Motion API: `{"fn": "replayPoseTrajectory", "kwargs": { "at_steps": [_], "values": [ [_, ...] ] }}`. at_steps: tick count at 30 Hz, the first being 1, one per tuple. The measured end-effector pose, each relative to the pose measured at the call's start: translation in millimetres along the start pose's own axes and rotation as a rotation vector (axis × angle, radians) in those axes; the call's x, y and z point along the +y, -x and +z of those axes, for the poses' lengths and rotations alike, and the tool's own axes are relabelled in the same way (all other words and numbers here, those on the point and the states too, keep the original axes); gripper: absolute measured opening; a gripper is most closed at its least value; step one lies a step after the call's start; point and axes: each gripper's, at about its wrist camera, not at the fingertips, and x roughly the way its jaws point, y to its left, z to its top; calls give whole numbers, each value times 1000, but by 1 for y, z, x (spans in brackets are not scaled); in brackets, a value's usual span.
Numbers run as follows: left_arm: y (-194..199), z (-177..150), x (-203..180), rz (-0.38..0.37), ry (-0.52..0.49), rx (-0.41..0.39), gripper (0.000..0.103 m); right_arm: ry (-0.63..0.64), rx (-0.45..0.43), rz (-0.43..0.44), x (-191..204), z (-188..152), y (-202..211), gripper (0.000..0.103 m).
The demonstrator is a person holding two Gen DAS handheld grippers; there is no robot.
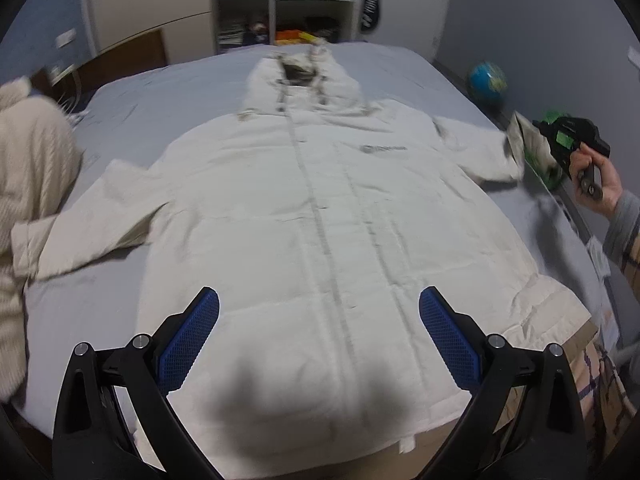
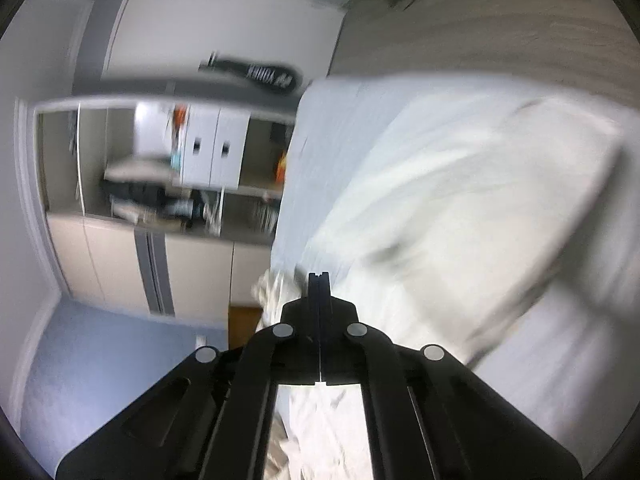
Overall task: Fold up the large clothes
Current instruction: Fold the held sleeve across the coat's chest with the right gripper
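A cream hooded coat lies front up on the grey bed, hood at the far end, left sleeve spread out. My left gripper hovers open over the hem, blue pads wide apart, nothing between them. At the right edge a hand holds my right gripper, whose tips meet the raised cuff of the right sleeve. In the blurred right wrist view the right gripper has its jaws pressed together, with crumpled cream cloth at the tips.
A cream knitted garment is piled at the bed's left edge. A blue globe stands on the floor to the right. Open wardrobe shelves rise behind the bed. Brown patterned fabric lies under the hem's right corner.
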Motion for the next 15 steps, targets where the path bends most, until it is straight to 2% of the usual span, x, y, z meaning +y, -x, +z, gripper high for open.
{"fn": "replayPoseTrajectory", "kwargs": {
  "at_steps": [3,7,11,15],
  "values": [
    [9,-14,28,8,88,-7,97,60,66,-5,30,-30,-24,0],
    [21,-35,61,25,192,-6,96,102,134,-41,48,-67,-47,0],
    [35,-51,83,43,251,-32,96,100,156,-103,44,-82,-47,0],
    [37,-61,97,68,288,-30,96,117,135,-182,24,-82,-25,0]
  ]
}}
